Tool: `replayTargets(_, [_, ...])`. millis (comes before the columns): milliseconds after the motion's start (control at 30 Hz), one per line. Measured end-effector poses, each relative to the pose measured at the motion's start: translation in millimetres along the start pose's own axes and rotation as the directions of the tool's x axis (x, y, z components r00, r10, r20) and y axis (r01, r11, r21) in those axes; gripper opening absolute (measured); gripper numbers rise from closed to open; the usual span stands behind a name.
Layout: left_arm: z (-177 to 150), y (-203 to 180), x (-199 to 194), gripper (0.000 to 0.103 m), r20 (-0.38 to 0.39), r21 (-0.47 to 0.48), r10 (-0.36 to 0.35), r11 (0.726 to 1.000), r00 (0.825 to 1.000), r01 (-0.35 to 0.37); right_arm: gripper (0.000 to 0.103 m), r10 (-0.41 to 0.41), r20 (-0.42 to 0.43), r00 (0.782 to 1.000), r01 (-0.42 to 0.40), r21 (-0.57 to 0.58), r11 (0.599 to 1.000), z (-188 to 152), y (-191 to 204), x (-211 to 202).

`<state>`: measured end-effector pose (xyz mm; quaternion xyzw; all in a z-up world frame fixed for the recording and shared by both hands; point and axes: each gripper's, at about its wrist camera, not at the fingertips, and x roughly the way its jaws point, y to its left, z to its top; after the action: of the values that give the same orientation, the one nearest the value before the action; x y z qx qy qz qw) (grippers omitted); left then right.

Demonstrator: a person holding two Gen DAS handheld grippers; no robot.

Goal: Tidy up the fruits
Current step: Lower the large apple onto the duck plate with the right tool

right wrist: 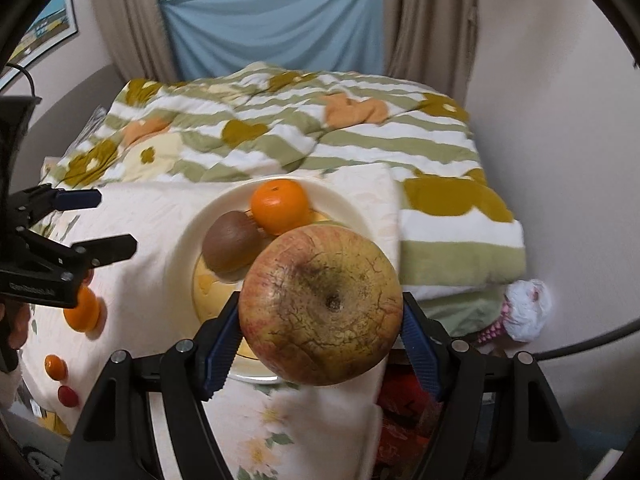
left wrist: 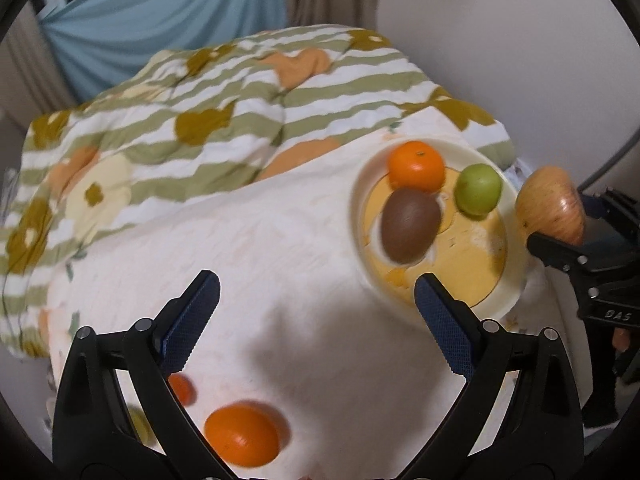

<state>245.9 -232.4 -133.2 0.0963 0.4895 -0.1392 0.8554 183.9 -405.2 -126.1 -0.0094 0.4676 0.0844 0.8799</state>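
While right claw (right wrist: 320,330) grips apple (right wrist: 322,306), plate (right wrist: 344,200) seemingly below.

Left wrist view looks steeply down across the bed (left wrist: 280,220), plate (left wrist: 516,280) to its right. Right wrist view looks down close over the same plate (right wrist: 340,200). Both share plate and striped quilt (left wrist: 200,112).

I see open white cloth (left wrist: 280,280) beneath my left gripper (left wrist: 316,304); the plate (left wrist: 516,280) offers free space only at its near side, behind it kiwi (left wrist: 410,224), orange (left wrist: 416,166), green fruit (left wrist: 478,190).
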Motion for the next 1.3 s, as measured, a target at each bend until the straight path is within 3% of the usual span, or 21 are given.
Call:
replayTargets(133, [-12,12,0,0.103,-0.008,-0.046,0.011,0.999,1.000,-0.011,0.070,0.034,-0.021,0.999,-0.034,0.003,0.999,-4,10,20])
replayTargets(433, [-34,32,4,0.103,-0.027,-0.131,0.013,0.991,1.000,-0.016,0.070,0.021,-0.033,0.999,-0.022,-0.047,0.999,-7,25,40])
replayTargets(600, [-40,33,6,0.103,-0.037,-0.132,0.028,0.991,0.999,-0.032,0.070,-0.028,-0.015,0.999,0.027,-0.084,0.996,-10,33,44])
replayTargets(700, [-42,34,4,0.103,-0.035,-0.137,0.031,0.990,0.999,-0.035,0.070,-0.003,-0.027,1.000,0.002,-0.058,0.998,-13,31,47])
replayTargets(733, [-43,35,3,0.103,-0.034,-0.140,0.030,0.990,0.999,-0.034,0.071,0.001,-0.030,1.000,-0.002,-0.053,0.999,-13,30,47])
replayTargets(833, [-44,35,1,0.103,-0.034,-0.144,0.032,0.989,0.999,-0.037,0.100,-0.007,0.047,0.999,0.010,-0.055,0.998,-11,30,31])
replayTargets(867, [-44,36,1,0.103,-0.033,-0.143,0.031,0.989,0.999,-0.035,0.103,-0.004,0.064,0.998,0.007,-0.056,0.998,-10,28,27])
replayTargets(1300, [-48,23,-24,0.103,0.013,-0.124,0.024,0.992,1.000,-0.023,0.103,-0.034,0.083,0.996,0.041,-0.085,0.996,-14,32,0])
